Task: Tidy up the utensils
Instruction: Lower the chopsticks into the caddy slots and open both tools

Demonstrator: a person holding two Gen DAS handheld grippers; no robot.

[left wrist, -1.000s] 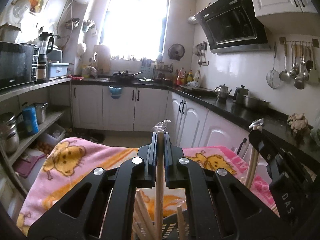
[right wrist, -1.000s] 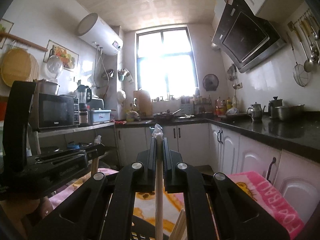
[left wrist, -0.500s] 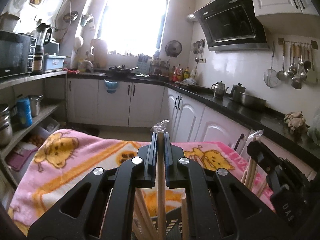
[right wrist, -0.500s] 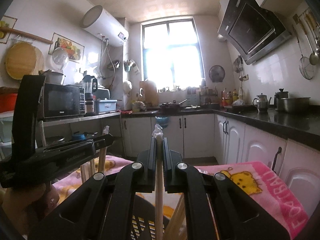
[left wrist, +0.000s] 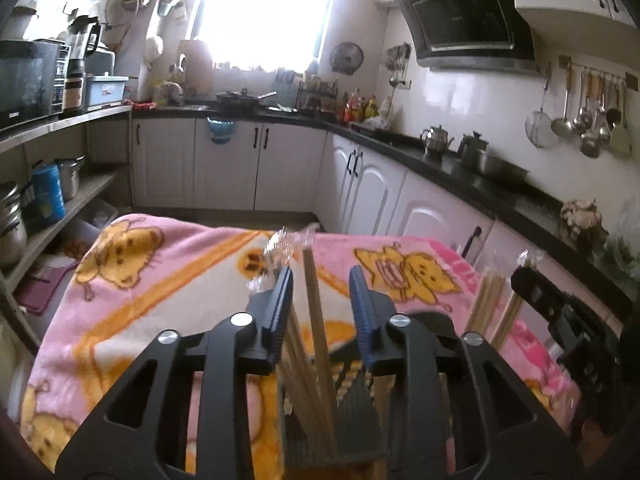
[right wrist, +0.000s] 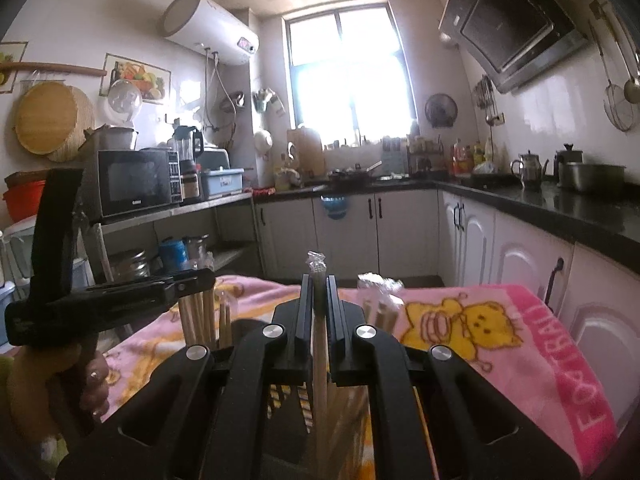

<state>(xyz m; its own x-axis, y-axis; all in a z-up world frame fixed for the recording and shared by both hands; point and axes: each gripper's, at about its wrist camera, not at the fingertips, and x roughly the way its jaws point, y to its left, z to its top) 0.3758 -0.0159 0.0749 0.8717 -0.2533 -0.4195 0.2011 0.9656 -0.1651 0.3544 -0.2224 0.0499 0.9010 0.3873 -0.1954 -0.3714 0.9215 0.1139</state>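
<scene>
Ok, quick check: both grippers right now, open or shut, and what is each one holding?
Left gripper: open, wrapped chopsticks standing loose between its fingers.
Right gripper: shut on a wrapped chopstick pair.

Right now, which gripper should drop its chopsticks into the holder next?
Right gripper: shut on chopsticks above the holder. Left gripper is open, its chopsticks standing free.

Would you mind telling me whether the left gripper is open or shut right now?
Open: the left gripper has its fingers spread, and the chopstick stands free between them.
</scene>
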